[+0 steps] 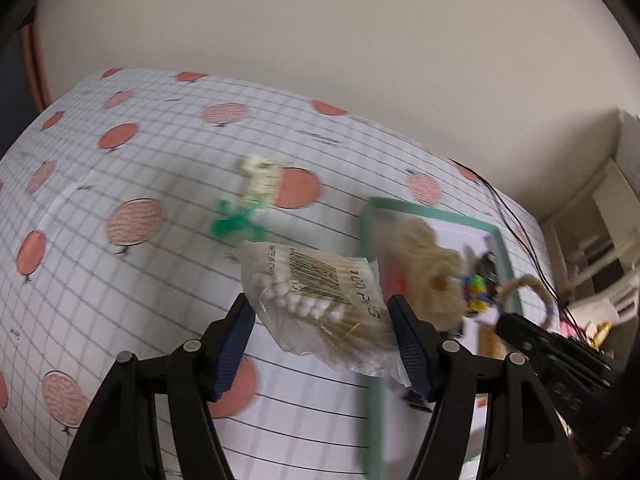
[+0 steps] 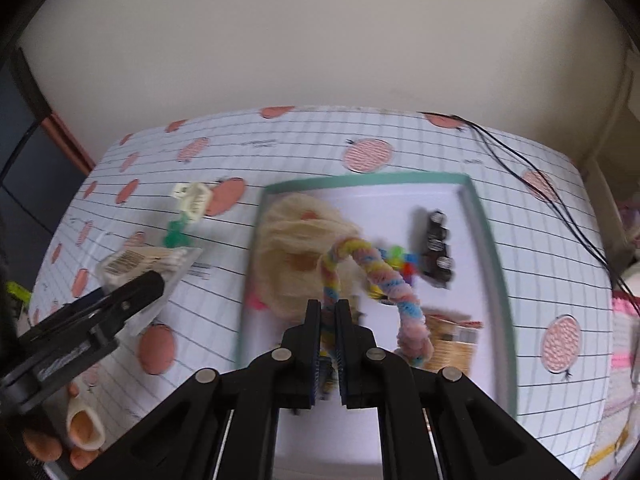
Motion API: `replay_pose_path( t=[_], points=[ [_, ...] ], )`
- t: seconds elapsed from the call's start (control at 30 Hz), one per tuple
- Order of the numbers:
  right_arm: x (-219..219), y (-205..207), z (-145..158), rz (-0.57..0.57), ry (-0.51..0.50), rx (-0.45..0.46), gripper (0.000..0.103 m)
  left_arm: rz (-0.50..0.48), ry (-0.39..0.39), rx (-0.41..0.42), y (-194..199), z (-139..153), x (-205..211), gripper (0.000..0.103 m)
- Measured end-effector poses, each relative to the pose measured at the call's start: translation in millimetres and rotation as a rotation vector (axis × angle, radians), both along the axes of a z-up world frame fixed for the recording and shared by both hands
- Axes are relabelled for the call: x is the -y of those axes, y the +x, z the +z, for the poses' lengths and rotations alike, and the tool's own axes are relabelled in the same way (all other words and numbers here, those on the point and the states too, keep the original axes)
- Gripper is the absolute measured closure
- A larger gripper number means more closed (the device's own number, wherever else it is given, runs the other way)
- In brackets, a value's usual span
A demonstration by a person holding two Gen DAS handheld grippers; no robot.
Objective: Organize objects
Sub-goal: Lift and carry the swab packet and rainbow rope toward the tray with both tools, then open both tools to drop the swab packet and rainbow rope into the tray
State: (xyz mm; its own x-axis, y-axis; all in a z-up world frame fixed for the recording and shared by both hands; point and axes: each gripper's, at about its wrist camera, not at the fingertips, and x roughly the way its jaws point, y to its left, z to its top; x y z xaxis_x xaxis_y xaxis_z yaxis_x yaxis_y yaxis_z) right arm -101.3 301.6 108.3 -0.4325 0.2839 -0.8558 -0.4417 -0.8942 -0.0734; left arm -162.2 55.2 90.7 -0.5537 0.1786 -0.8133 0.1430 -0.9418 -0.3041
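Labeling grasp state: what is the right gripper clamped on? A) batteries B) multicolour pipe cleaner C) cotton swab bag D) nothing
B: the right gripper has its jaws nearly shut on one end of the multicolour pipe cleaner, looped above the green-rimmed tray; the cotton swab bag sits between the left gripper's jaws.

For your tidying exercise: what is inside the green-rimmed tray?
The tray holds a cream cloth, a black battery pack, colourful beads and a tan packet. The cloth hides whatever lies beneath it.
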Motion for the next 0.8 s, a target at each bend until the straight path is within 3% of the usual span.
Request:
replay_pose_path(
  t=[0.43,0.8],
  points=[
    [-53,28,-15,-0.137,-0.060,0.047,0.095,-0.193,-0.068,0.034,0,-13,-92,0.033],
    [-56,25,-25,-0.153,-0.076,0.066,0.092,-0.251,-0.096,0.079,-1,-28,-113,0.033]
  ],
)
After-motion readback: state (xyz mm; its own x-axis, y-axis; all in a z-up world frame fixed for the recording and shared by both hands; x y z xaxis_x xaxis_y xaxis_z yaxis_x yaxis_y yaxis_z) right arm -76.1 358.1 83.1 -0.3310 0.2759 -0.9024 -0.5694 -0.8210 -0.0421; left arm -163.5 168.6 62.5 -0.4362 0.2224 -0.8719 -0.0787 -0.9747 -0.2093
